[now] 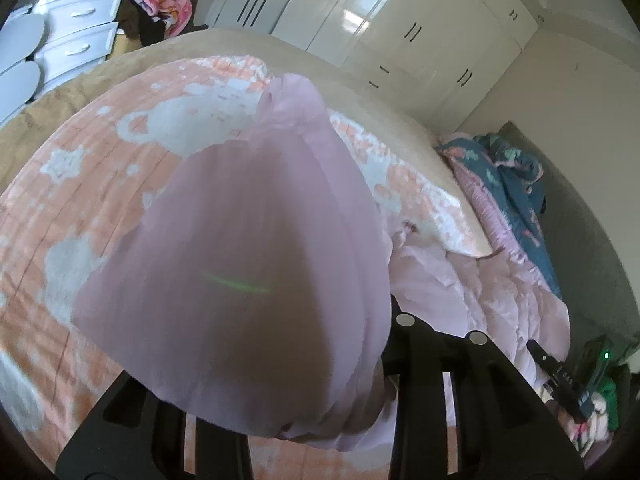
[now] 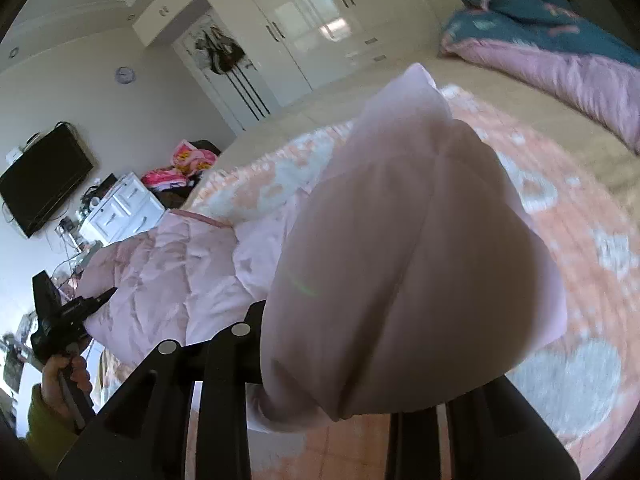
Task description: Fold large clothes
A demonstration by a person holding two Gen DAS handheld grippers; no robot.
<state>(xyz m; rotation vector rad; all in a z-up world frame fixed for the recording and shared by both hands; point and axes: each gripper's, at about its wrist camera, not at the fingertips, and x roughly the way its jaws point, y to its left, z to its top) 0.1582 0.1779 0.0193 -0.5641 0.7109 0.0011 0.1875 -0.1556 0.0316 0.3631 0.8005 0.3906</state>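
Observation:
A large pale pink quilted garment (image 1: pixel 256 264) is bunched between the fingers of my left gripper (image 1: pixel 280 420) and fills the middle of the left wrist view, hiding the fingertips. The rest of it (image 1: pixel 492 280) trails down onto the bed at the right. My right gripper (image 2: pixel 352 404) is shut on another bunch of the same pink garment (image 2: pixel 400 260), held above the bed. The trailing part (image 2: pixel 172 268) lies to the left in the right wrist view. The left gripper (image 2: pixel 60 320) also shows there, held in a hand at the far left.
A peach and white patterned blanket (image 1: pixel 80 184) covers the beige bed (image 1: pixel 192 44). A teal and pink quilt (image 2: pixel 560 40) is heaped at the bed's far side. White wardrobes (image 1: pixel 400 20), a white dresser (image 1: pixel 80 12) and a wall television (image 2: pixel 44 176) surround the bed.

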